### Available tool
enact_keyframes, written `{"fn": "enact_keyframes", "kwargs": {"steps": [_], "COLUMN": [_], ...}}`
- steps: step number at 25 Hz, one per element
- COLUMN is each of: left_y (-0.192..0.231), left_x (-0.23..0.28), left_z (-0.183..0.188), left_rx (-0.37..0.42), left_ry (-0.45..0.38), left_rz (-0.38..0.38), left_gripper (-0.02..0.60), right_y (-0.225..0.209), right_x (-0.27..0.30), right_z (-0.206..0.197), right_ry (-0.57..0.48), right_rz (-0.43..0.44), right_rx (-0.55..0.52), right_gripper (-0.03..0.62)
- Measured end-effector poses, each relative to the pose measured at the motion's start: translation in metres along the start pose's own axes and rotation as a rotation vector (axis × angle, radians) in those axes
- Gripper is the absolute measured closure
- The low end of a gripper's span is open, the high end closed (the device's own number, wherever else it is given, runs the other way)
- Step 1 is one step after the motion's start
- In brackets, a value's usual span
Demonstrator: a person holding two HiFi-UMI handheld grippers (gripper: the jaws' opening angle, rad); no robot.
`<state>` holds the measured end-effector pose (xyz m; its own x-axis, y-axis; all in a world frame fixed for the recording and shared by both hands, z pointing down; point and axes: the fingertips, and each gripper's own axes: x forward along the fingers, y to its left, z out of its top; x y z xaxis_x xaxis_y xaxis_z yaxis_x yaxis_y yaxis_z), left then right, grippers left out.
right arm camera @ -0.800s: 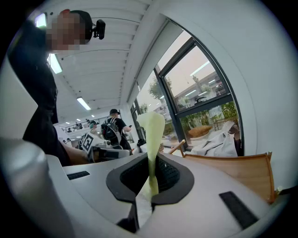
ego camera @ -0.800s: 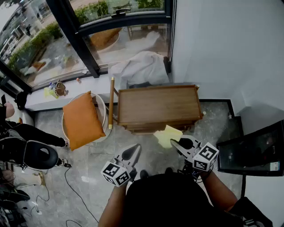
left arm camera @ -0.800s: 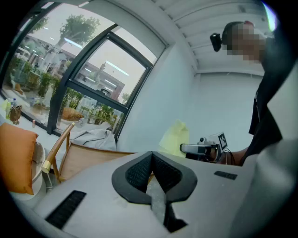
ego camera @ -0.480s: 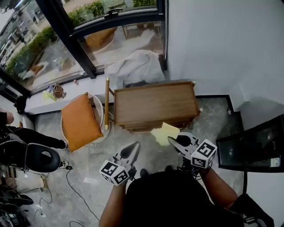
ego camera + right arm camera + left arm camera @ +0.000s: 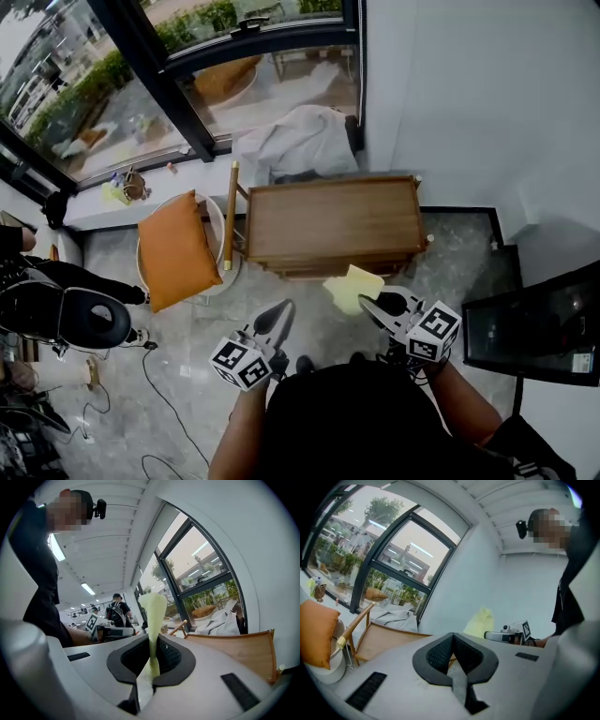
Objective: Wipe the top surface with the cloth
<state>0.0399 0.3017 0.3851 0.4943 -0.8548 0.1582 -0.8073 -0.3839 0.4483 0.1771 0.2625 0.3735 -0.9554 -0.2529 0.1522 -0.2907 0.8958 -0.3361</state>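
- 2 grippers hang just ahead of the person's body, and in under 1 second neither has shifted much; only the head's framing has wobbled. I judge the wipe not yet begun, with the approach still to be made.
- 1 of them, the left gripper, sits at 7 o'clock of the table with its jaws pressed together on nothing, as its own view confirms.
- 1 fold of the yellow cloth is pinched between the right gripper jaws. In the right gripper view the cloth stands up from the closed black pads like a narrow flag.
- 0 contact with the top yet, by my reading: the cloth's free end points to 11 o'clock from the jaw tips and reaches the near edge of the wooden table in frame, seemingly in front of it rather than on it.
- 1 orange cushion lies at 9 o'clock of the table, well clear.
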Motion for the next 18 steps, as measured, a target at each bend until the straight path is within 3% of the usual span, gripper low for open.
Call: {"fn": "enact_keyframes", "kwargs": {"steps": [10, 18], "left_y": [0.016, 0.059], "left_x": [-0.034, -0.038], "left_z": [-0.004, -0.006], "left_rx": [-0.038, -0.071], "left_ry": [-0.039, -0.012], "left_rz": [0.178, 0.178], "left_gripper": [0.574, 0.574], "right_y": [-0.014, -0.026], "right_x": [-0.007, 0.031], "right_z": [-0.015, -0.02], "right_ry": [0.035, 0.051], "right_rz": [0.073, 0.043], "right_rx": [0.025, 0.047], "right_gripper": [0.562, 0.562]}}
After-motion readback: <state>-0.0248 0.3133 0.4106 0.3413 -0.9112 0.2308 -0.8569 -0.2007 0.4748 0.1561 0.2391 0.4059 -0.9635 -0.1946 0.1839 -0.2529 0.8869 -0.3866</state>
